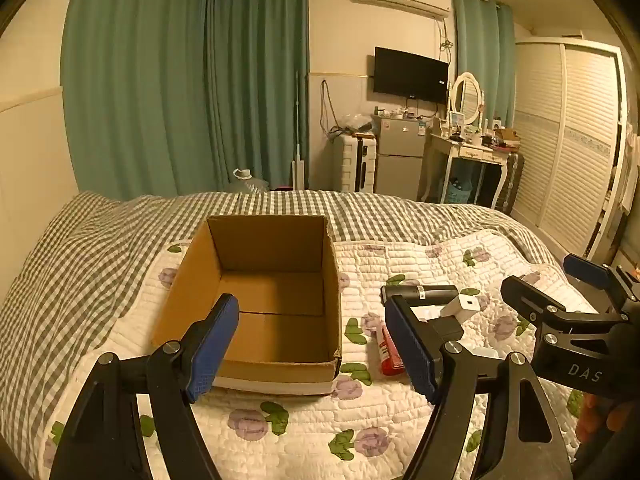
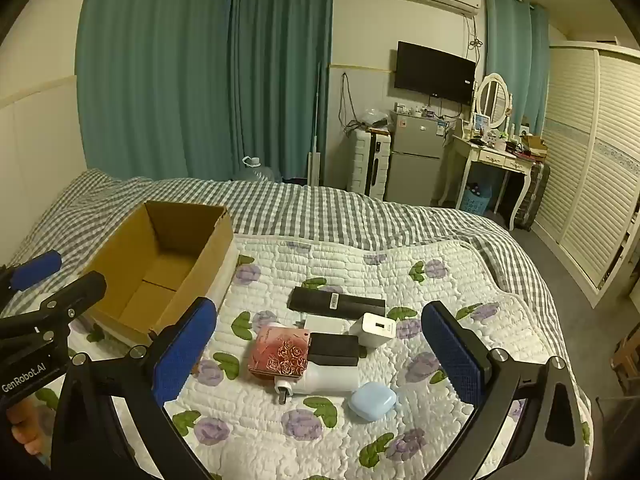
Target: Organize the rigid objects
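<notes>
Bedroom, floral quilt (image 2: 400,276) over a checked bedspread. Left gripper (image 1: 316,350) with blue pads spread wide, gripping nothing, tilted down toward an open cardboard box (image 1: 256,292) just ahead, empty inside. Right gripper (image 2: 320,354) likewise wide apart and empty, hovering above a cluster directly ahead: long black bar (image 2: 336,303), white charger (image 2: 374,329), pink rose-patterned case (image 2: 279,354), black block (image 2: 334,349), pale blue earbud case (image 2: 372,400). Box off to its left.

The left gripper (image 1: 316,350) is tilting downward, its blue-padded jaws standing wide apart and holding nothing. The right gripper (image 2: 320,354) is angling down likewise, jaws spread fully and empty, beside the left, both hovering apart.
</notes>
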Demonstrator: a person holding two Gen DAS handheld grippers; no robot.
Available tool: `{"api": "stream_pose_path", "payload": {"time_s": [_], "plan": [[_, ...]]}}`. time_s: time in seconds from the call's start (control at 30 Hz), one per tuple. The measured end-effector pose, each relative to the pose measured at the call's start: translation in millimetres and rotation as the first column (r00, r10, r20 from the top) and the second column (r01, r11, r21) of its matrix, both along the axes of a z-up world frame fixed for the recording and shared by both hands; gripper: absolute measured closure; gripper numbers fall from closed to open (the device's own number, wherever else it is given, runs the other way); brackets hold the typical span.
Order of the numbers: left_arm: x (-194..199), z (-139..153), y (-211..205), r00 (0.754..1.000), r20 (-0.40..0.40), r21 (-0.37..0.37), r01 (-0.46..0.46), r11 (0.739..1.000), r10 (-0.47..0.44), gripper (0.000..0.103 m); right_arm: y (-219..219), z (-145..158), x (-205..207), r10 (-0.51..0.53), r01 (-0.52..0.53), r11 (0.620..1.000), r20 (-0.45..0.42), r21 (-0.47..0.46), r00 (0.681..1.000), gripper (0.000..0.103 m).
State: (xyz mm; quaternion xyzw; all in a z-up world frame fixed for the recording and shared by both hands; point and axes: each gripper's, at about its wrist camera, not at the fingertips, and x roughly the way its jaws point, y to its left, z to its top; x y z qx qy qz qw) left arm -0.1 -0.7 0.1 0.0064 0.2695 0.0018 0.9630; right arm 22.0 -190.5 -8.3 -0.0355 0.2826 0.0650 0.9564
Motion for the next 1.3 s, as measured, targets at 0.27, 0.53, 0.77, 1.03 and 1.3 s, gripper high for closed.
{"api": "stream_pose_path", "payload": {"time_s": [0.27,0.53,0.77,1.03,1.3], "plan": [[-3,-2,4,1.0,-0.007,-0.009,-0.017,1.0,0.017,0.025,0,-1,-1,0.002,-0.002,1.0,0.007,0.0,1.0,0.0],[1,-4,8,1.0,-0.017,-0.018,-0.02,1.0,0.02,0.025,-1,-1,0,0.0,0.0,1.0,0.001,-0.002,1.0,0.0],[1,-5,7,1.0,-0.018,-0.016,-0.019,1.0,0.019,0.025,2,-4,-1,0.003,-0.003,1.0,0.002,-0.002,1.0,0.0],[1,-5,7,1.0,-0.018,-0.016,-0.02,1.0,0.02,0.025,3,-5,-1,0.002,-0.002,1.0,0.001,-0.004,1.0,0.0],[1,-7,7,1.0,-0.017,-0.019,-0.017,1.0,0.017,0.025,3,-5,-1,0.003,-0.003,1.0,-0.001,-0.005,1.0,0.0]]}}
